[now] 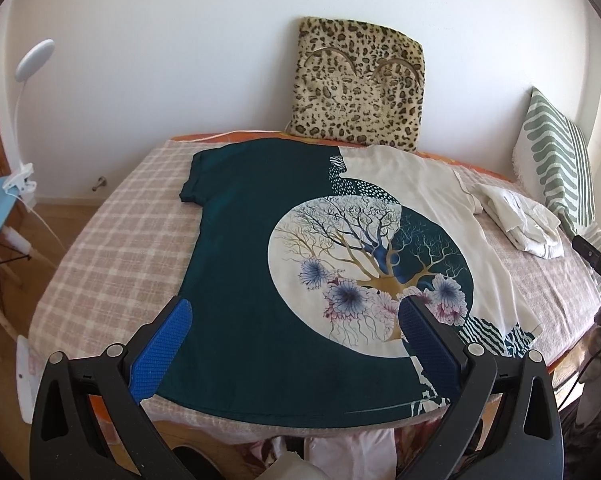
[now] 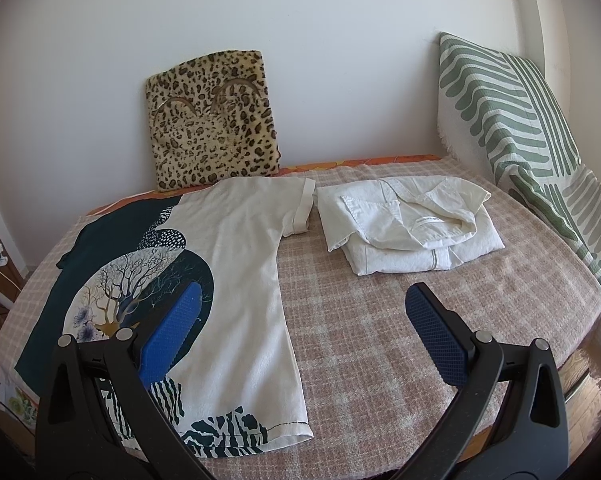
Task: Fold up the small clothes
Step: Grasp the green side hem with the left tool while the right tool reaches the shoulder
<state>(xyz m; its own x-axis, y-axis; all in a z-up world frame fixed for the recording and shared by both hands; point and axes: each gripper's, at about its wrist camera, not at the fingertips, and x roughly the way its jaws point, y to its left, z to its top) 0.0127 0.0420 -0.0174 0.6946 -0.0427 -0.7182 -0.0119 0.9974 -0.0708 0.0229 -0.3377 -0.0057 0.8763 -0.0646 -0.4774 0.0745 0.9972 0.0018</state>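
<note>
Your left gripper (image 1: 294, 312) has its jaws spread wide with nothing between them; the blue, diamond-textured pads (image 1: 162, 350) hover above the near hem of the T-shirt (image 1: 236, 248), and whether they touch the cloth cannot be told. Your right gripper (image 2: 302, 306) is just as wide open and empty, its left pad over the shirt's printed front and its right pad over bare bedcover (image 2: 380, 340). The T-shirt lies spread flat and unfolded, front up, reaching from the near edge of the bed almost to the far edge, collar end toward the wall. It is soft knit, dark teal on one half and cream on the other, with a large round print of a bare tree and blue flowers and zebra-like stripes near the hem; both short sleeves lie out to the sides. Just beside its cream sleeve, toward the far right corner of the bed, sits a folded white garment (image 2: 408, 224) of crinkled woven cloth with a collar on top. The bedcover is a pink and cream check weave. A furry leopard-print cushion (image 2: 214, 120) leans on the wall at the far edge, and a green-and-white striped pillow (image 2: 512, 120) stands at the right edge.
</note>
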